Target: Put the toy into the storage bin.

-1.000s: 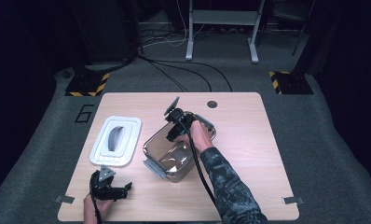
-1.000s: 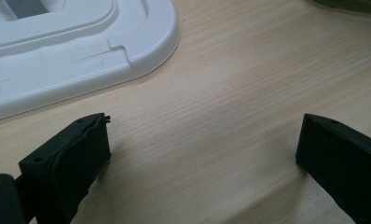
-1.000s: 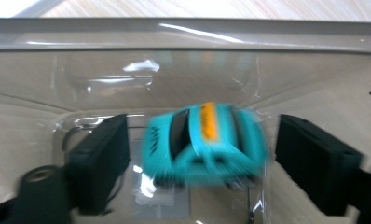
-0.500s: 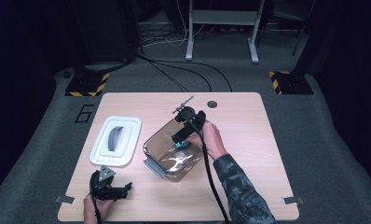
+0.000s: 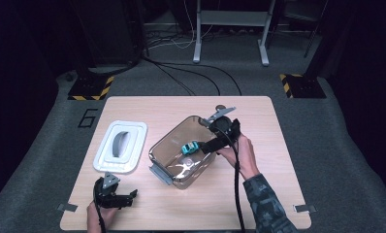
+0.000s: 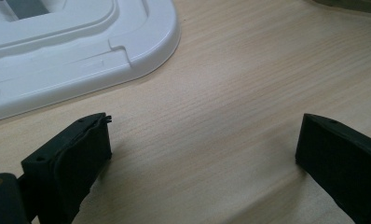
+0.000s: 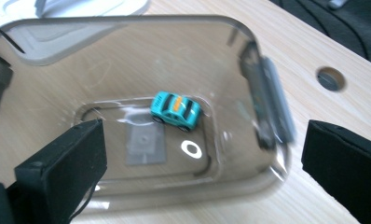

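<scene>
My right gripper (image 5: 216, 137) has just let go: its jaws stand wide and empty, and the teal toy car (image 7: 175, 110) now sits ahead between them on the clear container's (image 7: 263, 88) floor. Placing looks done. My left gripper (image 5: 114, 194) idles open on the table (image 6: 230, 93), the white lid (image 6: 81, 42) beyond it; nothing blocks lidding.

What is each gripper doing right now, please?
Left gripper: open, empty, over bare table.
Right gripper: open, empty, above the toy car.
</scene>
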Motion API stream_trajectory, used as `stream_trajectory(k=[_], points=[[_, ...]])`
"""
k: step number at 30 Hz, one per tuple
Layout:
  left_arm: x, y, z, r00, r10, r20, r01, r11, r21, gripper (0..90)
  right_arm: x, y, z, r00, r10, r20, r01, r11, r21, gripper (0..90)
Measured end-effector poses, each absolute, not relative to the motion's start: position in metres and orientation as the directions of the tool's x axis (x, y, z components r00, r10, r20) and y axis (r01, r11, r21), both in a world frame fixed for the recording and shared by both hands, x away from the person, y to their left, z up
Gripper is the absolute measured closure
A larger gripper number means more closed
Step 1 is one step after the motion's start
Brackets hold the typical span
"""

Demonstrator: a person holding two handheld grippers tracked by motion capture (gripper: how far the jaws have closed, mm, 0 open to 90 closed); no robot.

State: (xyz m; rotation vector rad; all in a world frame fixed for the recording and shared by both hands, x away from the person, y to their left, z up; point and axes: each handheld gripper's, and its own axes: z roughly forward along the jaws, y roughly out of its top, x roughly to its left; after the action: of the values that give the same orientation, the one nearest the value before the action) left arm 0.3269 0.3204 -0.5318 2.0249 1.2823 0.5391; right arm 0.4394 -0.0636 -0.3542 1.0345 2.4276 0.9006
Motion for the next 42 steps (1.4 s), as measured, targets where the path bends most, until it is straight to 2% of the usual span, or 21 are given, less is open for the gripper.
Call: stream_trajectory(k=[7, 12, 22, 32, 42], points=[[0.327, 0.32, -0.532, 0.431, 0.902, -0.009, 0.625, -0.291, 0.725, 2.9, 0.418, -0.112, -0.362, -0.586, 0.809, -0.039, 0.549, 0.432, 0.716, 0.0], [0.327, 0.321, -0.532, 0.431, 0.902, -0.008, 0.624, -0.292, 0.725, 2.9, 0.411, -0.13, -0.372, -0.561, 0.827, -0.033, 0.558, 0.407, 0.723, 0.0], [0.327, 0.321, -0.532, 0.435, 0.901, -0.003, 0.622, -0.298, 0.724, 2.9, 0.396, -0.174, -0.424, -0.465, 0.885, 0.007, 0.609, 0.314, 0.728, 0.0], [0.327, 0.321, -0.532, 0.435, 0.9, -0.003, 0.622, -0.298, 0.724, 2.9, 0.39, -0.204, -0.496, -0.367, 0.928, 0.056, 0.678, 0.226, 0.7, 0.0], [0.327, 0.321, -0.531, 0.431, 0.903, -0.004, 0.622, -0.293, 0.726, 2.9, 0.387, -0.215, -0.523, -0.319, 0.947, 0.027, 0.688, 0.211, 0.694, 0.0]])
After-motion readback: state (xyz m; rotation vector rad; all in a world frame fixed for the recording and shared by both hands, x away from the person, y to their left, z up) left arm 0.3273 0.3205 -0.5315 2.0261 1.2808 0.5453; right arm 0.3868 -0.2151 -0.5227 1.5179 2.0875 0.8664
